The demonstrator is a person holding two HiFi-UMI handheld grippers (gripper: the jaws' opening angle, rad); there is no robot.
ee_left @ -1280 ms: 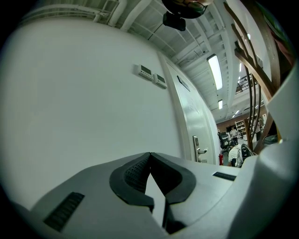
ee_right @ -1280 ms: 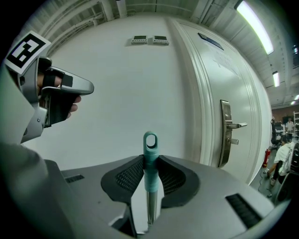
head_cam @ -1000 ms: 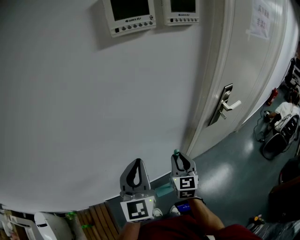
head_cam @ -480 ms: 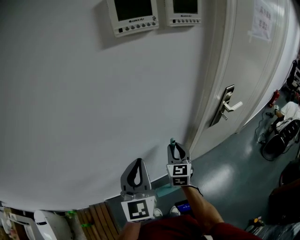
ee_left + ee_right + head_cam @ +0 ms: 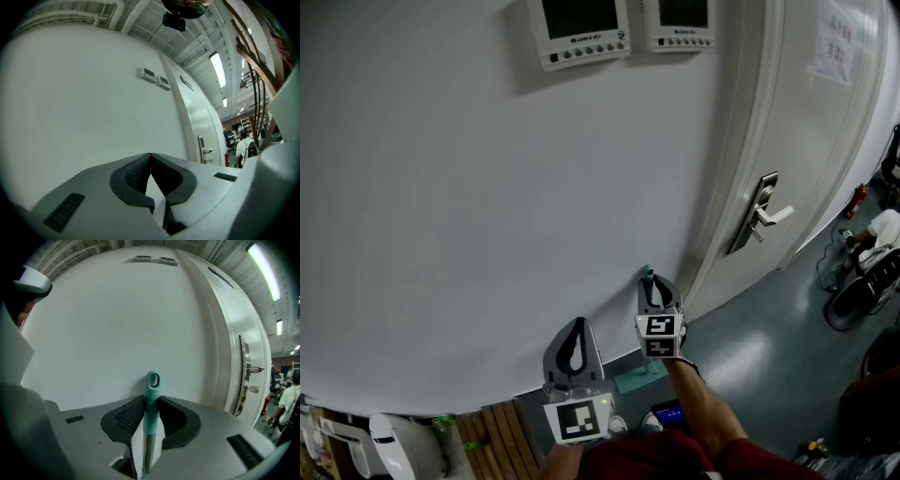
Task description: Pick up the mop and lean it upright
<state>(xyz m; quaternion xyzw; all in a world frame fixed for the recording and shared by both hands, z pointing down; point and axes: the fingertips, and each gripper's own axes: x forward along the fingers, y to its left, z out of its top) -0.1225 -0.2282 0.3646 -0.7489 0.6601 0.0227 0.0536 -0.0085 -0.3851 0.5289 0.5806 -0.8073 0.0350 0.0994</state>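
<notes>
The mop stands nearly upright close to the white wall (image 5: 469,206). Its teal handle tip (image 5: 648,274) pokes out above my right gripper (image 5: 653,292), and its teal head (image 5: 639,378) rests on the floor below. In the right gripper view the teal grip (image 5: 152,380) and the metal pole (image 5: 147,451) run between the jaws, and my right gripper (image 5: 151,404) is shut on the handle. My left gripper (image 5: 573,330) hangs to the left of the mop, apart from it. Its jaws meet at the tips with nothing between them (image 5: 150,157).
Two wall control panels (image 5: 581,28) hang high on the wall. A white door with a lever handle (image 5: 761,214) stands to the right. Wooden slats (image 5: 492,433) lie at the lower left. A seated person (image 5: 881,232) and a fire extinguisher (image 5: 861,197) are far right.
My right gripper has carried the mop handle toward the wall, higher in the head view. The left gripper has stayed where it was.
</notes>
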